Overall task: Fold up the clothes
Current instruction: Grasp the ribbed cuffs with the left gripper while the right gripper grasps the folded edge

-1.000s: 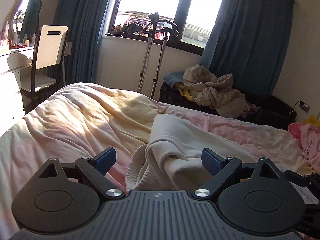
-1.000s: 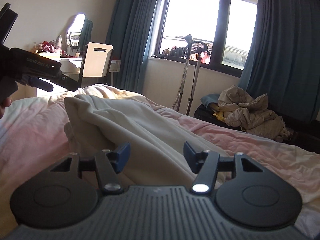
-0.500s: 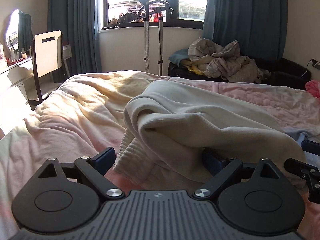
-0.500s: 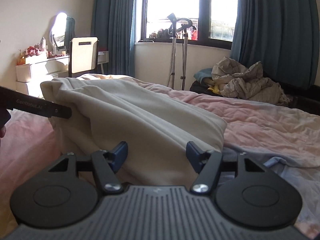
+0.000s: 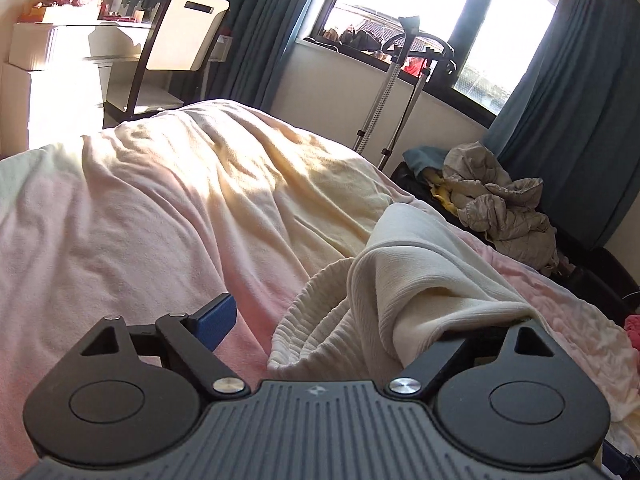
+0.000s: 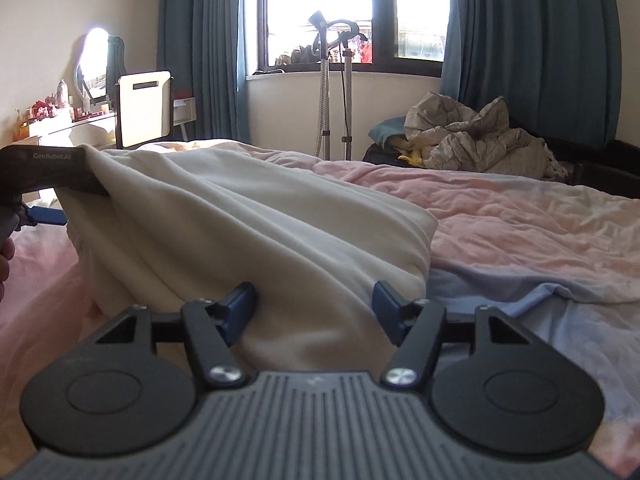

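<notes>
A cream knit garment [image 5: 404, 280] lies folded on the pink bed cover [image 5: 120, 216]. It also shows in the right wrist view [image 6: 248, 220]. My left gripper [image 5: 332, 320] is open, its ribbed hem between the fingers; cloth drapes over the right finger and hides its pad. My right gripper [image 6: 314, 304] is open with the garment's near edge between its blue pads [image 6: 240, 304]. The left gripper's body [image 6: 44, 168] shows in the right wrist view, under the garment's left corner.
A chair [image 5: 176, 44] and a white dresser [image 5: 52, 60] stand left of the bed. A garment steamer stand [image 6: 332, 80] is by the window. A heap of grey bedding [image 6: 472, 136] lies on a dark case beyond the bed.
The left gripper has swung left and tilted; the garment's corner now lies over its right finger. The right gripper has moved closer to the garment's edge. Both stay open.
</notes>
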Tool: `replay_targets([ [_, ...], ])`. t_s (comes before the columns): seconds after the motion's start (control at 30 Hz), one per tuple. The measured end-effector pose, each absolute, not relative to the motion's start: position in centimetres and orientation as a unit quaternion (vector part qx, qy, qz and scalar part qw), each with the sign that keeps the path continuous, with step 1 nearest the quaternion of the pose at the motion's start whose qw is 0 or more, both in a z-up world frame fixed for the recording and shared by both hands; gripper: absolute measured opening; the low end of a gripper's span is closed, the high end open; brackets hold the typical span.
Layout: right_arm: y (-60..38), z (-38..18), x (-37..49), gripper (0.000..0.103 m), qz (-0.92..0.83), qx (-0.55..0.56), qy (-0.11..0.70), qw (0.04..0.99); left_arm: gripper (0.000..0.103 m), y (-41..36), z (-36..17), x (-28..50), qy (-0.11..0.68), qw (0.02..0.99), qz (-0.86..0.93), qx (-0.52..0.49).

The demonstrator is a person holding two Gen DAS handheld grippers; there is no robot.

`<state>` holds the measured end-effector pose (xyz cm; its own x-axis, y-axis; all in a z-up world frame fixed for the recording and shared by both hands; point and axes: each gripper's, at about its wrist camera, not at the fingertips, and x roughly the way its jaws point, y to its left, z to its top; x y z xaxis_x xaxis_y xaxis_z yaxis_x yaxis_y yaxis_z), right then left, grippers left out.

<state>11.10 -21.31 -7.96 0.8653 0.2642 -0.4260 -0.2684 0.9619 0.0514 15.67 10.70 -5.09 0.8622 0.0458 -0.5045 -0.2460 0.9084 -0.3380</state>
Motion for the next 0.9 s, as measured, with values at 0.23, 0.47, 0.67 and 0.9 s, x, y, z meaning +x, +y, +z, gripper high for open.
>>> replay_targets([
  [0.23, -21.8, -8.2, 10.1, 0.027, 0.122, 0.003, 0.257, 0.959, 0.089, 11.0, -5.9, 15.9, 0.271, 0.936, 0.084, -0.208],
  [0.47, -21.4, -9.4, 10.1, 0.029, 0.118, 0.000, 0.273, 0.955, 0.086, 11.7, -5.7, 13.5, 0.285, 0.905, 0.047, -0.311],
  [0.67, -23.7, -7.8, 9.5, 0.032, 0.121, 0.105, 0.269, 0.950, 0.086, 12.3, -9.2, 11.7, 0.328, 0.822, 0.007, -0.465],
  [0.9, -28.6, -6.4, 8.9, 0.034, 0.165, 0.333, 0.226, 0.900, 0.086, 12.4, -13.0, 12.8, 0.304, 0.775, -0.023, -0.553],
])
